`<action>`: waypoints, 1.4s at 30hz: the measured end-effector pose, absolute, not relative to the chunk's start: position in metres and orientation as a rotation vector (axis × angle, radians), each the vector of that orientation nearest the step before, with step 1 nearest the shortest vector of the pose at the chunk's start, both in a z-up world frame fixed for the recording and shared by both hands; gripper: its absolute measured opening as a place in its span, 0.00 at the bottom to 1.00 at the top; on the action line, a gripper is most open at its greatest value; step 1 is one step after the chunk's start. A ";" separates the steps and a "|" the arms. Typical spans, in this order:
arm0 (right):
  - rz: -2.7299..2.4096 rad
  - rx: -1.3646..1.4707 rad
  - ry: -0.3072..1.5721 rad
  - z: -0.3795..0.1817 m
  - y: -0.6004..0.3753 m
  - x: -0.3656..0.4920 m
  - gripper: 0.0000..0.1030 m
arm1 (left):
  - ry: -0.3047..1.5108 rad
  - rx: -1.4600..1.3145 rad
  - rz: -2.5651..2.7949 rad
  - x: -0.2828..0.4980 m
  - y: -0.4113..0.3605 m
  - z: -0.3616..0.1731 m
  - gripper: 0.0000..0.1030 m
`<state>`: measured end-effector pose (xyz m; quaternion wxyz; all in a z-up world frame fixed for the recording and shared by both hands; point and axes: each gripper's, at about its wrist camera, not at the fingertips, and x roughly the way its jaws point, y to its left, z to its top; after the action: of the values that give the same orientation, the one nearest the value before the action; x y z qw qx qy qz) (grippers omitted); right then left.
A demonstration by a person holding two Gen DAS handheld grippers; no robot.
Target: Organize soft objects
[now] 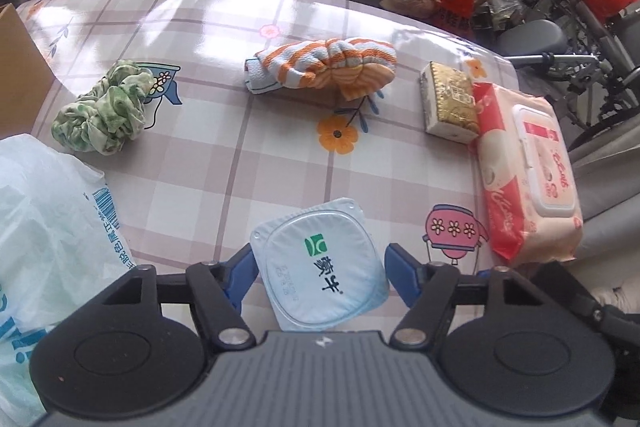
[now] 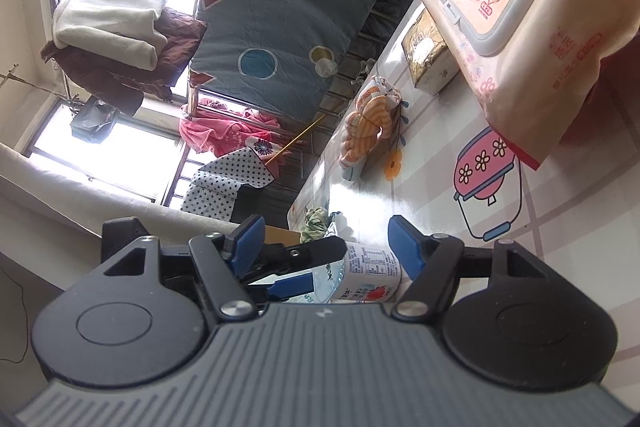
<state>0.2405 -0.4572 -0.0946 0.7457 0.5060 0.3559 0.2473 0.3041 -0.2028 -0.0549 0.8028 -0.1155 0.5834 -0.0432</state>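
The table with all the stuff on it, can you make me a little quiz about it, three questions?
1. True or false: the left gripper is squeezing the yogurt cup.
2. Which lies nearest the wet wipes pack? A) green scrunchie B) gold tissue packet C) striped cloth
3. Fill in: the striped cloth is orange and ____.

Key: 1 false, its open jaws stand on either side of the cup. 2 B. 3 white.

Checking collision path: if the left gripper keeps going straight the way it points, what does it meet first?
Most likely the yogurt cup, standing between the open left gripper fingers with gaps each side; then the table. Depth is unclear.
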 end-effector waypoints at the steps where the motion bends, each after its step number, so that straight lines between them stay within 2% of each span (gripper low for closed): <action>1: 0.541 1.107 0.779 -0.095 -0.457 0.240 0.67 | 1.246 -0.247 -0.098 0.304 -0.203 -0.056 0.67; 8: 0.523 0.993 0.779 -0.083 -0.453 0.239 0.67 | 1.208 -0.164 -0.145 0.298 -0.203 -0.051 0.65; 14: 0.477 0.525 0.799 -0.034 -0.427 0.268 0.68 | 1.215 -0.096 -0.190 0.291 -0.195 -0.050 0.65; 20: 0.460 0.100 0.872 -0.006 -0.401 0.366 0.69 | 1.212 -0.134 -0.212 0.289 -0.184 -0.052 0.65; 24: 0.407 -0.065 0.978 -0.022 -0.390 0.436 0.69 | 1.215 -0.154 -0.213 0.290 -0.179 -0.053 0.65; 28: 0.394 -0.100 1.105 -0.053 -0.383 0.481 0.69 | 1.220 -0.170 -0.218 0.292 -0.177 -0.055 0.66; 33: 0.393 -0.174 1.195 -0.075 -0.367 0.500 0.70 | 1.216 -0.160 -0.219 0.292 -0.180 -0.054 0.66; 39: 0.413 -0.295 1.212 -0.079 -0.345 0.499 0.72 | 1.200 -0.163 -0.212 0.291 -0.180 -0.054 0.64; 40: 0.414 -0.304 1.205 -0.079 -0.344 0.497 0.69 | 1.197 -0.171 -0.209 0.292 -0.179 -0.054 0.63; 42: 0.424 -0.299 1.178 -0.073 -0.343 0.492 0.58 | 1.196 -0.190 -0.205 0.292 -0.176 -0.054 0.62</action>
<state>0.4916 -0.3434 -0.0732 0.7998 -0.1395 0.5494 0.1977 0.2923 -0.1760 -0.0542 0.8174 -0.0891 0.5610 -0.0963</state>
